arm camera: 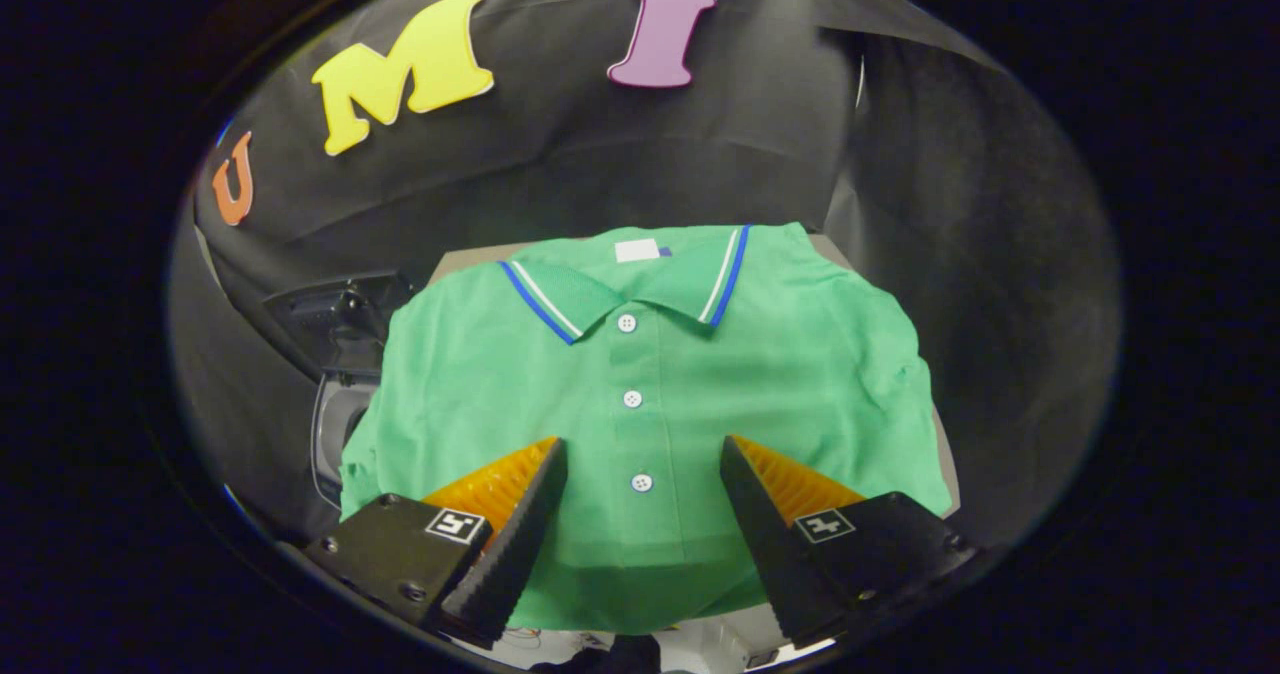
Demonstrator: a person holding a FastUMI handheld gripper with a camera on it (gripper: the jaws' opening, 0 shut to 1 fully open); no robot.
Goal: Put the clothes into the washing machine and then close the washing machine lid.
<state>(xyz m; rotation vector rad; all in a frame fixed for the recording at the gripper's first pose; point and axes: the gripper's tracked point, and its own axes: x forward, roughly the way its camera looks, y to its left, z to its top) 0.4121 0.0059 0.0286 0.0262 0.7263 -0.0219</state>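
Note:
A green polo shirt (640,394) with a blue-and-white striped collar and white buttons lies folded flat on a table (455,262). My gripper (643,454) hovers over the shirt's lower front, open, one finger to each side of the button line. The fingers (520,514) stand wide apart and hold nothing. To the left of the shirt, partly covered by its sleeve, I see the washing machine (335,424) with its dark lid (335,319) raised.
Black cloth walls close in the booth behind and on both sides. The table's pale edge shows beyond the collar and along the shirt's right side. Some white surface with small items sits below, between the finger bases.

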